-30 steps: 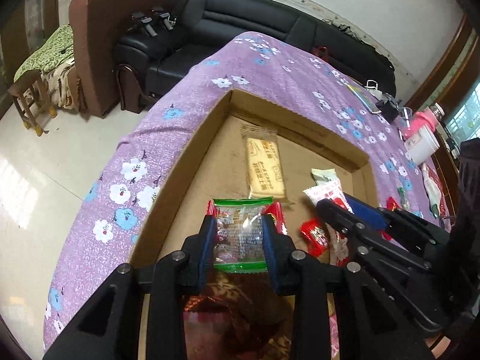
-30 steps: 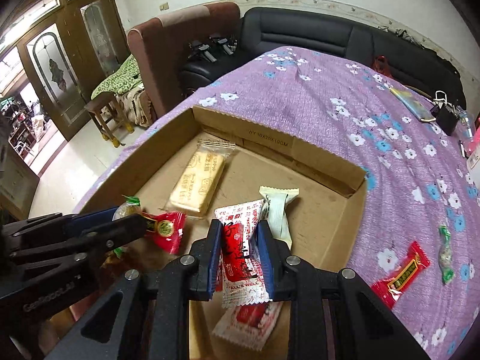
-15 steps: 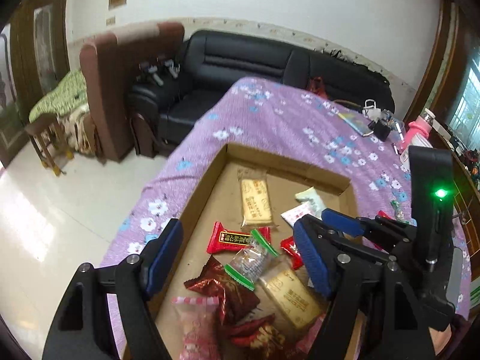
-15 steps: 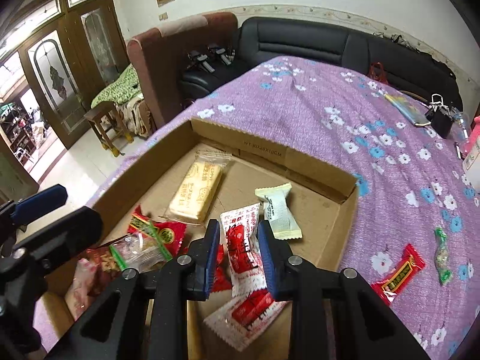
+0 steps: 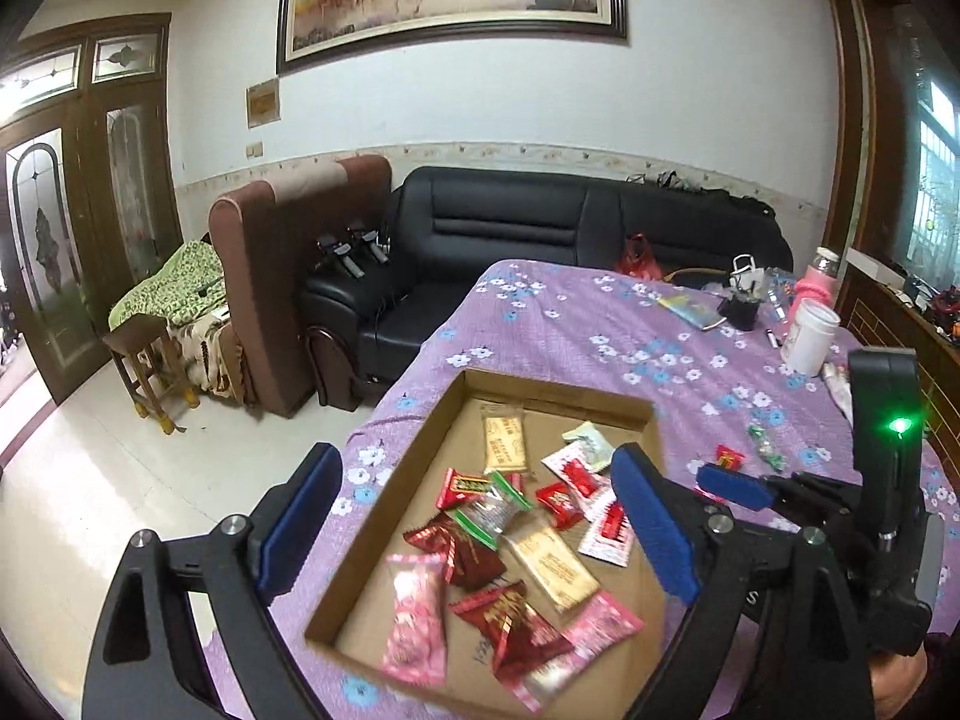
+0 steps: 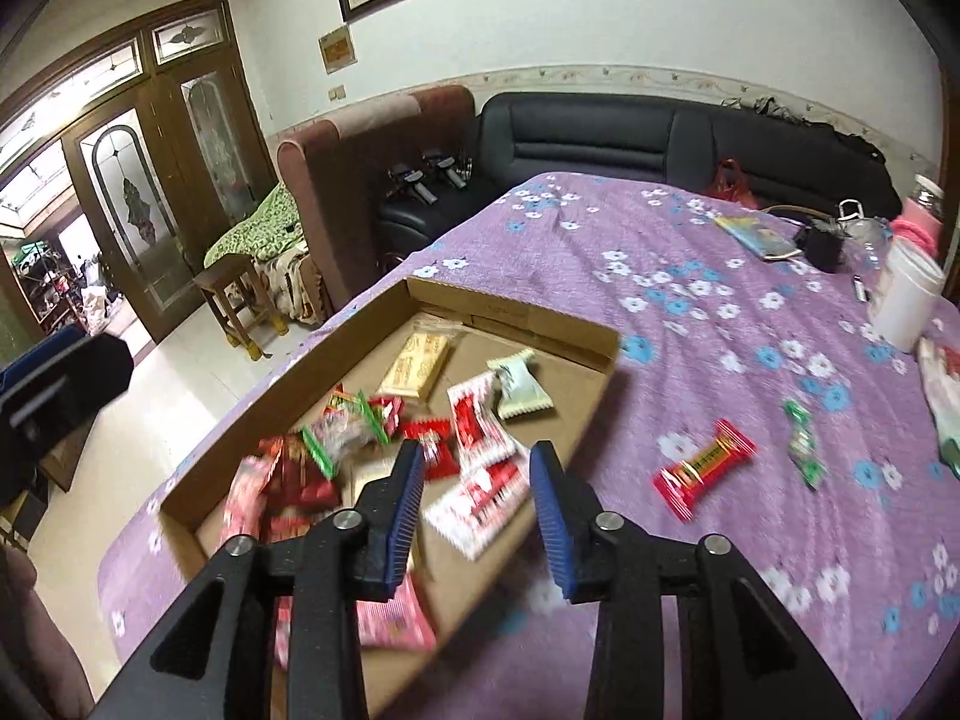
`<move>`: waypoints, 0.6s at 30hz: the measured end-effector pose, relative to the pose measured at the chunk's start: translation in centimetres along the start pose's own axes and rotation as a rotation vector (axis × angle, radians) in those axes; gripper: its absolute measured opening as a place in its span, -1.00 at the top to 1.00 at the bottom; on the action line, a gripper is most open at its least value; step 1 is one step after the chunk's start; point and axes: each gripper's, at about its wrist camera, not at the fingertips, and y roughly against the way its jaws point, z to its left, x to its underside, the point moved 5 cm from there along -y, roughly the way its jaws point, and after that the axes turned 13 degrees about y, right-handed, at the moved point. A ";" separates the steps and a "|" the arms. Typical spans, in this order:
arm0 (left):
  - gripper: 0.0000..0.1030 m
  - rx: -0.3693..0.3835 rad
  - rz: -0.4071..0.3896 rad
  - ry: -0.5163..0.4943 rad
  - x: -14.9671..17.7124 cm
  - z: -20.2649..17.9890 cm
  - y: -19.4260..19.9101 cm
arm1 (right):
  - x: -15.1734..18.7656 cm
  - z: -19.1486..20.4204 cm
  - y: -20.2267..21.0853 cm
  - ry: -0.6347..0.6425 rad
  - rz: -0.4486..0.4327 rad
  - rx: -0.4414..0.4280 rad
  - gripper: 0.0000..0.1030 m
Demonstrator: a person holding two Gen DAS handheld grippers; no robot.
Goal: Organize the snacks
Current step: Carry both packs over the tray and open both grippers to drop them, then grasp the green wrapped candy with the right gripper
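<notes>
Hovering above a shallow cardboard box [image 5: 420, 468] near the left edge of the purple flowered surface [image 5: 600, 324], the left tool [image 5: 474, 516] has its blue pads spread wide and its jaws are opening, with nothing gripped between them. The right tool [image 6: 474, 498] hangs over the box's right wall, its jaws narrower but also opening, and no wrapper is pinched between its pads. Inside the box lie the gathered snacks: a tan biscuit pack [image 5: 505, 438] toward the far wall, a pale green packet [image 5: 591, 438] beside it, a clear candy with green ends [image 5: 489, 510] in the middle, a red-and-white sachet [image 6: 480, 420] near the right wall, a gold bar [image 5: 552, 564], dark red wrappers [image 5: 510, 624] and a pink packet [image 5: 417, 618] at the near end. Outside the box, toward the right edge of the surface, a red bar with a yellow label [image 6: 702, 468] and a small green candy [image 6: 801, 444] lie apart from each other on the cloth. A white cup [image 6: 906, 294] stands near the far right corner.
</notes>
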 end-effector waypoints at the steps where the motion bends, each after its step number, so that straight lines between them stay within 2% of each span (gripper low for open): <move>1: -0.77 0.001 0.001 0.001 0.3 -0.3 0.5 | 0.5 -0.2 0.6 0.000 -0.002 0.004 0.16; 10: -0.77 0.020 0.032 -0.004 3.1 -2.9 3.8 | 5.2 -2.5 5.6 -0.029 -0.002 0.050 0.01; 18: -0.77 0.027 0.054 -0.055 5.2 -5.5 5.3 | 7.9 -4.9 8.6 -0.061 -0.016 0.097 -0.01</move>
